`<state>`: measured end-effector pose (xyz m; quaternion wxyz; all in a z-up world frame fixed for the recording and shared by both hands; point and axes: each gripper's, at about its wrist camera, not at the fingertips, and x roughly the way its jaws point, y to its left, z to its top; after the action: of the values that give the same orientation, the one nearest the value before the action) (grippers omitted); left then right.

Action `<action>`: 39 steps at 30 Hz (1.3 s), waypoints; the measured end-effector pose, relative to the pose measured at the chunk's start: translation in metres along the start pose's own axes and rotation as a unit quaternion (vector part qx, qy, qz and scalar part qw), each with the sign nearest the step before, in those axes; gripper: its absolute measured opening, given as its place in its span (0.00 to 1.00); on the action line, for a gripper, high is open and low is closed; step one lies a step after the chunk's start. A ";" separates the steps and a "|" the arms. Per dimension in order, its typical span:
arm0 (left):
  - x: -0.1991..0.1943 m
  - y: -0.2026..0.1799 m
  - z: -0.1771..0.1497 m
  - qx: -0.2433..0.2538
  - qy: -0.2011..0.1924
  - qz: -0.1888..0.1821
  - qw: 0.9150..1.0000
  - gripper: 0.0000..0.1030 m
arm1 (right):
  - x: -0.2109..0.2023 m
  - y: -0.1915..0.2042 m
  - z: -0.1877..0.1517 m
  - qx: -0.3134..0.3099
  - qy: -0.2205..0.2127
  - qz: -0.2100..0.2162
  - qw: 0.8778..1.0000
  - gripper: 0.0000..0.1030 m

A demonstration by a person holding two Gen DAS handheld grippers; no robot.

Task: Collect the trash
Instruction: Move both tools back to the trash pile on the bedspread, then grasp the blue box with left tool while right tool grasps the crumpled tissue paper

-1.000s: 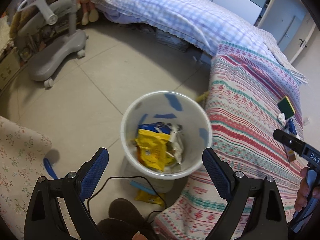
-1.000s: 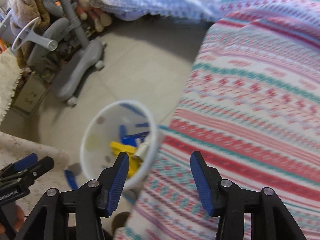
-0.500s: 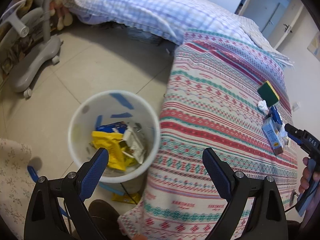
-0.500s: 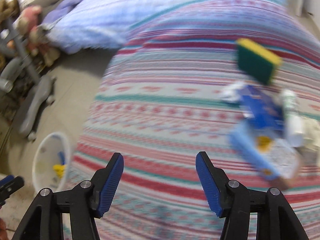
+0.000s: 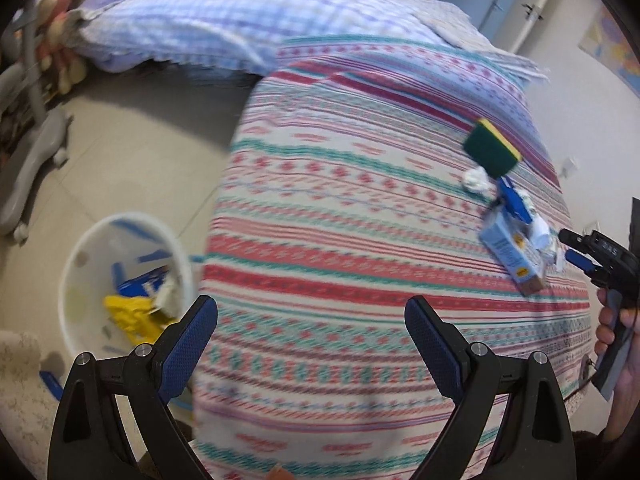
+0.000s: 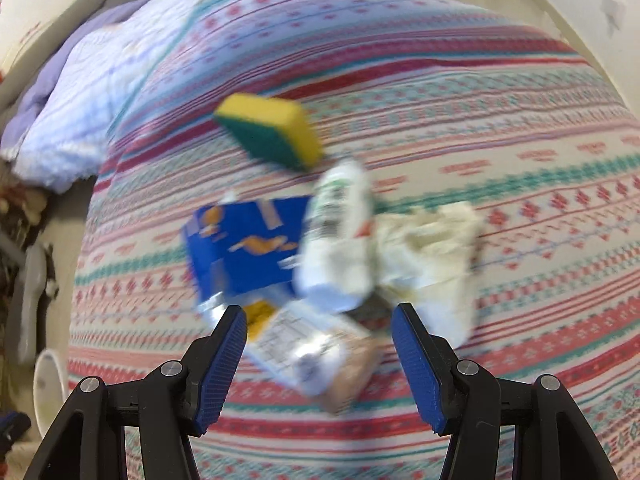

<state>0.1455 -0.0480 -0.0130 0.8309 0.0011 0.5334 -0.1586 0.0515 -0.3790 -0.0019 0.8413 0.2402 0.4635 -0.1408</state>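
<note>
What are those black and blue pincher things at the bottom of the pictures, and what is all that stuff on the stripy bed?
They are claws that a person holds, one in each hand, each with a camera looking along its fingers. One picture is from the left claw, the other from the right claw. Both are open and empty. On the striped blanket lies a heap of trash: a blue carton, a white bottle, crumpled tissue and a yellow-green sponge. On the floor stands a white bin with some trash inside.
</note>
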 end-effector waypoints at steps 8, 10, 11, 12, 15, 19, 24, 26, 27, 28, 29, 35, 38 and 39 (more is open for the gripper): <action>0.011 -0.066 0.025 0.048 -0.002 -0.021 0.999 0.93 | 0.014 -0.052 0.020 0.073 0.015 0.011 0.997 0.63; 0.018 -0.086 0.033 0.047 0.004 -0.031 0.998 0.93 | 0.021 -0.062 0.024 0.089 0.025 0.026 0.995 0.63; 0.021 -0.094 0.037 0.048 0.006 -0.036 0.998 0.93 | 0.025 -0.066 0.025 0.099 0.032 0.037 0.994 0.63; 0.024 -0.102 0.039 0.050 0.007 -0.039 0.998 0.93 | 0.028 -0.068 0.024 0.106 0.036 0.044 0.993 0.63; 0.033 -0.124 0.045 0.059 0.009 -0.040 0.997 0.93 | 0.038 -0.077 0.023 0.128 0.052 0.067 0.988 0.60; 0.043 -0.146 0.048 0.071 0.018 -0.043 0.996 0.93 | 0.047 -0.080 0.022 0.138 0.070 0.110 0.982 0.54; 0.050 -0.161 0.055 0.075 0.016 -0.059 0.995 0.91 | 0.049 -0.087 0.018 0.152 0.078 0.145 0.975 0.45; 0.054 -0.166 0.060 0.069 0.014 -0.073 0.995 0.87 | 0.046 -0.088 0.016 0.145 0.078 0.158 0.974 0.29; 0.057 -0.168 0.063 0.065 0.014 -0.079 0.995 0.85 | 0.044 -0.088 0.015 0.143 0.082 0.173 0.971 0.17; 0.060 -0.170 0.065 0.061 0.015 -0.085 0.994 0.83 | 0.042 -0.087 0.015 0.140 0.086 0.174 0.971 0.17; 0.064 -0.172 0.067 0.056 0.016 -0.091 0.994 0.78 | 0.036 -0.086 0.014 0.136 0.084 0.172 0.972 0.17; 0.082 -0.191 0.077 0.044 0.012 -0.115 0.992 0.57 | 0.001 -0.096 0.013 0.124 0.052 0.159 0.978 0.17; 0.093 -0.199 0.079 0.035 0.014 -0.120 0.992 0.47 | -0.009 -0.104 0.015 0.116 0.036 0.136 0.983 0.17; 0.097 -0.202 0.080 0.032 0.015 -0.122 0.992 0.44 | -0.010 -0.106 0.015 0.113 0.033 0.129 0.985 0.17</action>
<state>0.1996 -0.2786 -0.0307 0.7967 -0.0348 0.5364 -0.2761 0.0079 -0.4769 -0.0155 0.8044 0.3955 0.4371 -0.0746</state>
